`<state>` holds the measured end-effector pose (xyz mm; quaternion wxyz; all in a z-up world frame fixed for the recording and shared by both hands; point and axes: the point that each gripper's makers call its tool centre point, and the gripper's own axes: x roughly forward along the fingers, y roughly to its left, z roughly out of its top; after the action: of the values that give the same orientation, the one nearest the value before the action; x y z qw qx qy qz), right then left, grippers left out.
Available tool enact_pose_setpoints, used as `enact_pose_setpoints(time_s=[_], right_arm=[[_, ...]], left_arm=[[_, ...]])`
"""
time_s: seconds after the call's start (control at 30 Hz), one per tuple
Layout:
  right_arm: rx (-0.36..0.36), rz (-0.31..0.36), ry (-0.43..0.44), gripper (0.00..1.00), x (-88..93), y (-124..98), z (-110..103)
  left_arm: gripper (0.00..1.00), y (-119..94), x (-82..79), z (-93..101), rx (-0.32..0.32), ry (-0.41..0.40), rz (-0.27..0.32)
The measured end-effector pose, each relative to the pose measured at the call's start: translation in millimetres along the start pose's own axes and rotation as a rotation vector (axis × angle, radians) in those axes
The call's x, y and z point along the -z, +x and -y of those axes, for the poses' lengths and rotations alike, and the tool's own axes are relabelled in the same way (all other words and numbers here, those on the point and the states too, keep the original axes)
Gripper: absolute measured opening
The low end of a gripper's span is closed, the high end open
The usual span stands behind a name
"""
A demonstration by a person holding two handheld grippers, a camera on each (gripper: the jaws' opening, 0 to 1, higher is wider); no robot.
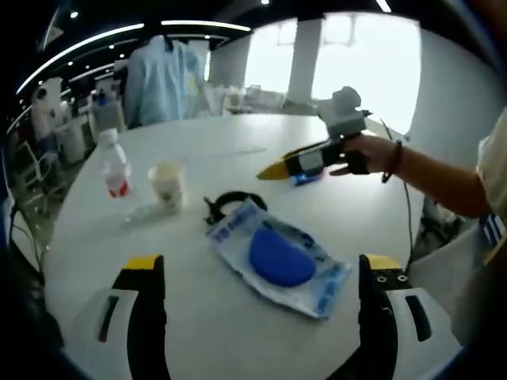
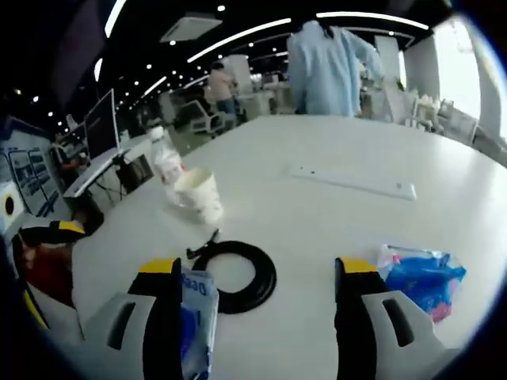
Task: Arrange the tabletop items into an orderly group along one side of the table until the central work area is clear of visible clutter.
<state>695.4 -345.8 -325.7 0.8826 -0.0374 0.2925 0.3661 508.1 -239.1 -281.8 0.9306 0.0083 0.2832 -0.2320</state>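
My left gripper (image 1: 264, 265) is open, low over the round white table (image 1: 333, 229). Between its jaws lies a clear packet with a blue pad (image 1: 277, 255). A black cable coil (image 1: 230, 204) touches the packet's far corner. Beyond stand a paper cup (image 1: 168, 184) and a red-labelled bottle (image 1: 116, 166). A hand holds my right gripper (image 1: 273, 170) over a small blue packet (image 1: 305, 180). In the right gripper view, my right gripper (image 2: 260, 269) is open over the coil (image 2: 236, 275), with the small blue packet (image 2: 424, 277) at right and the cup (image 2: 198, 194) beyond.
A flat white strip (image 2: 352, 182) lies across the table's middle. A person in a light-blue shirt (image 2: 329, 67) stands at the far edge. Desks, chairs and monitors (image 2: 103, 119) fill the room behind. The bottle (image 2: 166, 162) stands behind the cup near the left rim.
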Motion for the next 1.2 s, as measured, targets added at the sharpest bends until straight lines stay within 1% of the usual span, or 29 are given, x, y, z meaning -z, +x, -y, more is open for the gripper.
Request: enact_pose_setpoints(time_s=[0.1,0.17,0.23,0.3,0.43,0.57,0.67,0.77,0.87,0.9,0.97,1.03,1.13,1.2], right_arm=[[-0.014,-0.014,0.012,0.77,4.8,10.1,-3.4],[-0.010,-0.025,0.011,0.76,8.5,15.3,-3.2],[0.004,-0.040,0.008,0.74,13.2,20.6,-0.9],[0.019,-0.054,0.003,0.73,17.5,25.7,2.1],[0.041,-0.071,-0.002,0.71,24.8,37.4,6.1],[0.049,-0.071,0.041,0.70,27.1,46.3,5.8],[0.064,-0.068,0.034,0.68,27.1,51.7,4.4],[0.086,-0.068,0.020,0.65,27.7,55.5,4.8],[0.103,-0.061,0.044,0.60,26.9,55.8,6.7],[0.112,-0.052,0.045,0.57,25.0,56.2,8.3],[0.128,-0.059,0.033,0.51,25.7,56.3,10.6],[0.134,-0.068,0.028,0.50,27.9,56.4,11.5],[0.128,-0.074,0.051,0.49,29.6,55.9,10.8],[0.144,-0.075,0.059,0.46,29.7,54.8,14.6]], left_arm=[[0.99,0.2,-2.0,0.4,0.004,-0.014,0.012],[0.99,0.3,-0.9,1.0,0.007,-0.007,0.006],[0.99,0.3,0.9,0.8,0.005,-0.004,-0.003],[0.99,0.2,0.1,0.4,0.005,-0.009,0.003],[0.99,-0.5,-2.2,0.2,0.016,-0.052,0.018],[0.99,0.2,-0.7,-0.7,0.009,-0.050,0.012],[0.99,0.7,0.6,-0.3,0.009,-0.045,0.005],[0.99,0.8,2.5,0.3,0.012,-0.043,-0.004],[0.99,0.4,3.6,-0.2,0.009,-0.038,-0.012],[0.99,0.3,3.5,-0.6,0.007,-0.037,-0.011],[0.99,0.4,3.5,-1.0,0.005,-0.038,-0.012],[0.98,0.5,3.8,-1.0,0.003,-0.038,-0.015],[0.98,0.7,3.8,-1.2,0.000,-0.035,-0.016],[0.98,0.8,4.1,-1.0,0.001,-0.033,-0.019]])
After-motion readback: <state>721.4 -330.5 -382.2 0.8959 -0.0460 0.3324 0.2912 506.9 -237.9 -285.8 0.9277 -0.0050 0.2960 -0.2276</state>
